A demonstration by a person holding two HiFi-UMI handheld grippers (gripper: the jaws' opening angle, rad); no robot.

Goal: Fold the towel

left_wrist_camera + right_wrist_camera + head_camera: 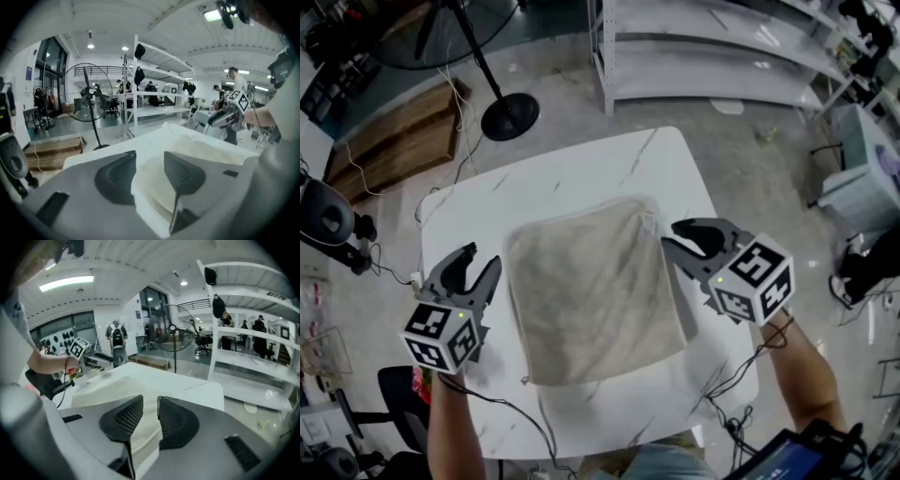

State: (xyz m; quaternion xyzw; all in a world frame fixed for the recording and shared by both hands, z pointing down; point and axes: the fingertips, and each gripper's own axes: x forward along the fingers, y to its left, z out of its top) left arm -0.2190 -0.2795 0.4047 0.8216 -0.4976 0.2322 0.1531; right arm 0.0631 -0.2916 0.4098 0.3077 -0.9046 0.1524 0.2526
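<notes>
A beige towel (592, 289) lies flat as a rough square in the middle of the white marble-look table (581, 159). My left gripper (476, 262) hovers just off the towel's left edge, jaws open and empty. My right gripper (673, 235) hangs at the towel's far right corner, jaws apart with nothing between them. In the left gripper view the towel (211, 147) spreads beyond the open left gripper (149, 157), and the right gripper (224, 115) shows across the table. In the right gripper view the right gripper (150, 401) stands narrowly open above the towel (105, 386).
A floor fan's round base (509, 115) stands beyond the table's far left corner, with a wooden pallet (394, 141) further left. White metal shelving (712, 47) runs along the back. Cables trail off the table's near edge (534, 422).
</notes>
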